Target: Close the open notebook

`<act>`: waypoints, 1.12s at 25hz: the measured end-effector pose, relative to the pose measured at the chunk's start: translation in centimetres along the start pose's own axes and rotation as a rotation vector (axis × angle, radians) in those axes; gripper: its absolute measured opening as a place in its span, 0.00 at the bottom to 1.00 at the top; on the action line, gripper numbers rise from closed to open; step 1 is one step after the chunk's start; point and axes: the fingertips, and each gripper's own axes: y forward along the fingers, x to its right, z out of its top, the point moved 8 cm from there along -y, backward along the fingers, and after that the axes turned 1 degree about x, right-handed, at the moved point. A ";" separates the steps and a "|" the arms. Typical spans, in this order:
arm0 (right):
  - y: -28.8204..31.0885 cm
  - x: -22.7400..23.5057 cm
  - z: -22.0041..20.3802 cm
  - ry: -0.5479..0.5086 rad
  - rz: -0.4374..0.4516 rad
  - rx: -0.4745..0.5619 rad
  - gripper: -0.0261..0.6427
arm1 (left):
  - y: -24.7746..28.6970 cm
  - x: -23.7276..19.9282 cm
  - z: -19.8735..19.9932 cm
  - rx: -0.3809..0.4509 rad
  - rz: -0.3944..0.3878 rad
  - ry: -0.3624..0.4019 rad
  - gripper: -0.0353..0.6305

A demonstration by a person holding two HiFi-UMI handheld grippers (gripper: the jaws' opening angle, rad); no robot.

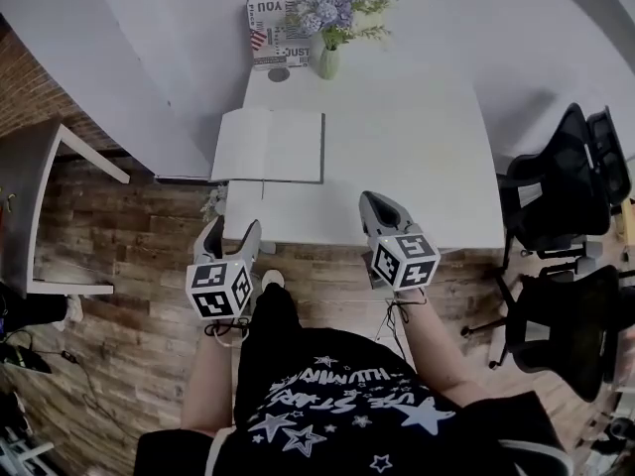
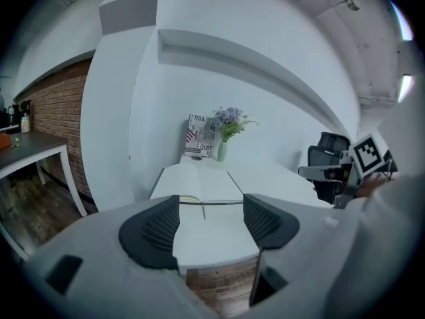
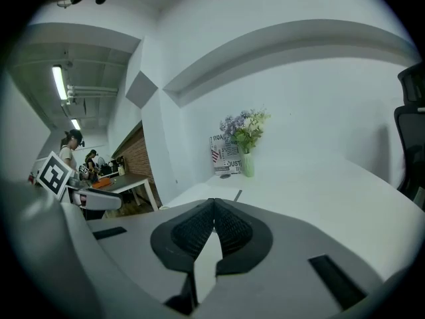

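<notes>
The left gripper (image 2: 211,221) is held with its jaws wide apart, and nothing is gripped between them; only bare tabletop (image 1: 417,167) and the notebook (image 1: 270,145) beyond are seen through the gap. The right gripper (image 3: 214,208) is held with its jaws closed tip to tip, and nothing is caught between its ribbed pads (image 3: 196,230).

Both grippers are carried side by side at the near edge of the tabletop, the left one by the near left corner, the right one further along that edge. Neither is in contact with the notebook, which is kept well apart from both.

The notebook is laid open and flat, blank pages up, along the left edge of the tabletop, roughly midway between the near and far edges. Whether its left page overhangs that edge cannot be told.

At the far left corner a green vase (image 1: 328,62) with pale blue flowers (image 1: 332,10) is stood upright, and a printed box (image 1: 270,33) is set just beside it against the wall. Black office chairs (image 1: 566,186) are seen off the right edge, and a second table (image 1: 40,167) is placed to the left on the wooden floor (image 1: 129,256).
</notes>
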 end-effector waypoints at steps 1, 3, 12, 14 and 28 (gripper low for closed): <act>1.0 -0.1 0.2 0.005 -0.010 -0.007 0.04 | 0.8 -0.9 0.4 -0.008 -0.008 0.000 0.51; 2.7 -0.5 0.7 0.006 -0.023 -0.019 0.04 | 2.1 -2.6 1.1 -0.024 -0.019 -0.003 0.51; 8.8 -2.4 2.1 0.004 -0.072 -0.062 0.04 | 6.3 -9.5 1.8 -0.106 -0.052 -0.079 0.51; 9.9 -2.8 2.2 -0.001 -0.084 -0.073 0.04 | 7.2 -11.0 1.7 -0.129 -0.060 -0.118 0.51; 14.5 -4.2 1.9 0.006 -0.173 -0.142 0.04 | 13.7 -18.0 -1.3 -0.297 -0.204 -0.391 0.58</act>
